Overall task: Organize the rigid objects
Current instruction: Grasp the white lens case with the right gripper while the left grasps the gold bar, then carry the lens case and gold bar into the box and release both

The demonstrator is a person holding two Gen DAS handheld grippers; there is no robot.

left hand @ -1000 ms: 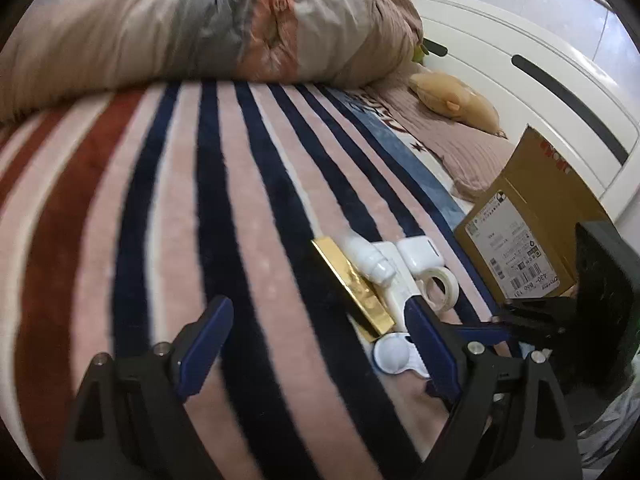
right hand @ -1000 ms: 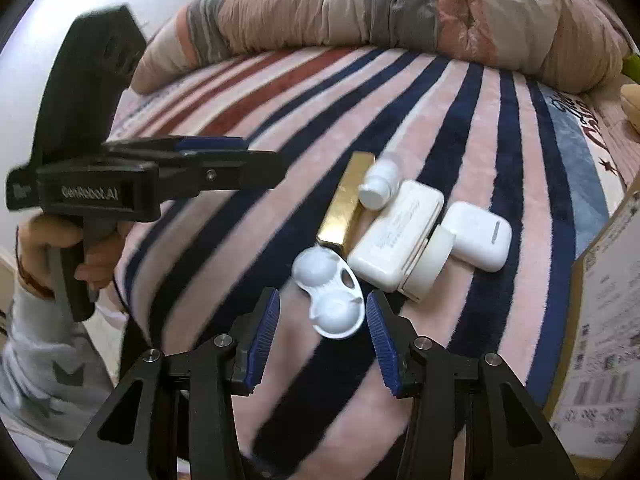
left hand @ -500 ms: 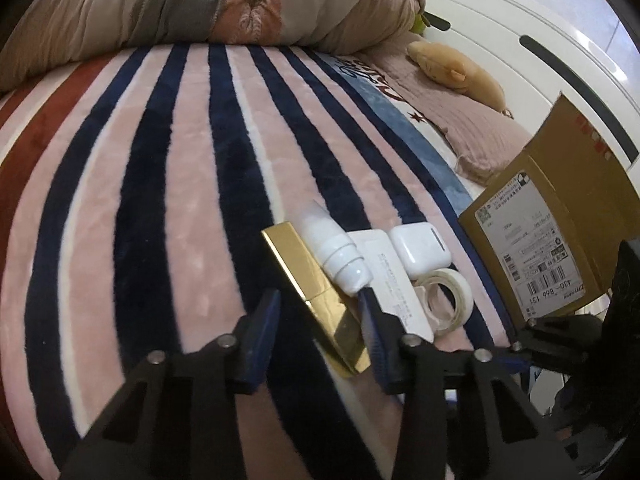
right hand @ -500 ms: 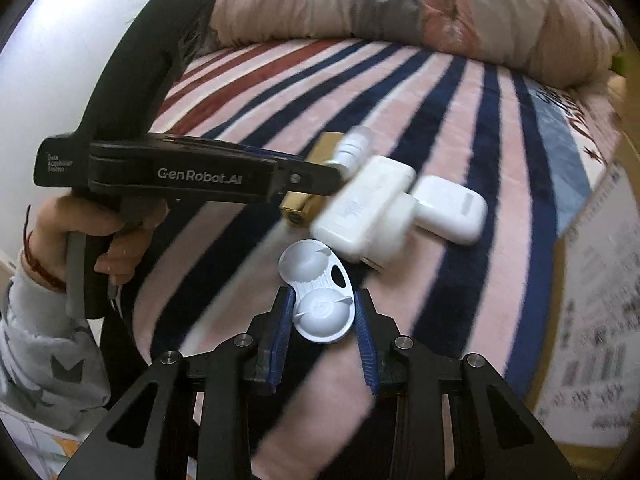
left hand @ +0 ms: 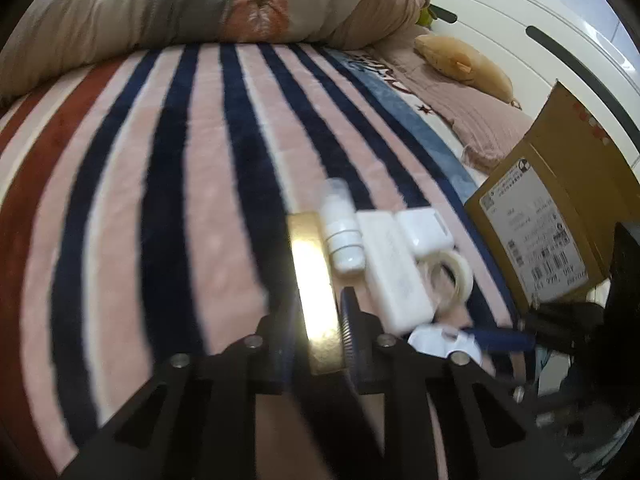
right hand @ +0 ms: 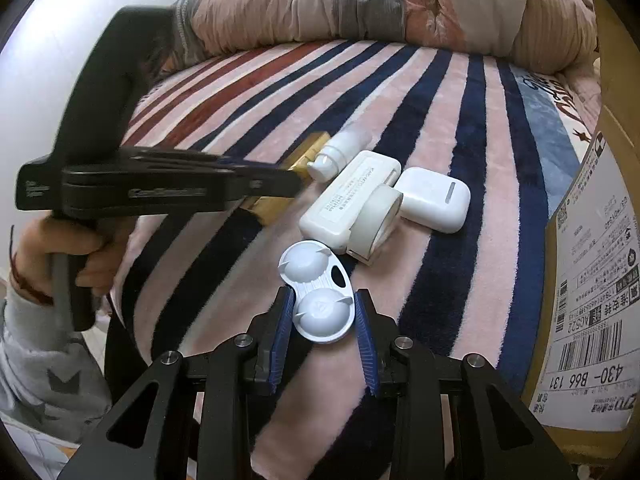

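The left tool (left hand: 318,320) is narrowed around the near end of a long gold rectangular bar (left hand: 312,276), one blue pad on each side of it, the bar running straight ahead from between the fingers on the pink blanket with navy and red stripes (left hand: 180,160) that covers the bed. Just right of the bar, ahead of the tool, lies a small white plastic bottle (left hand: 342,232), touching the bar's far half. Right of the bottle sits a flat white rectangular case (left hand: 394,272), with a white rounded earbud case (left hand: 426,228) beside its far end and a roll of clear tape (left hand: 450,276) leaning against its right side. Further right stands a brown cardboard box with a white shipping label (left hand: 536,232).

From the right wrist view, the left tool appears at the left, gripped by the person's left hand (right hand: 76,256), its tip over the gold bar. The right tool (right hand: 324,332) is narrowed on a white double-cup contact lens case (right hand: 316,292): its blue pads (right hand: 282,336) flank the near cup, while the far cup sticks out ahead of the fingertips. Whether the pads press the case is hard to tell, though they sit right against its rim. The case lies on the blanket, near the tape roll and well left of the cardboard box.
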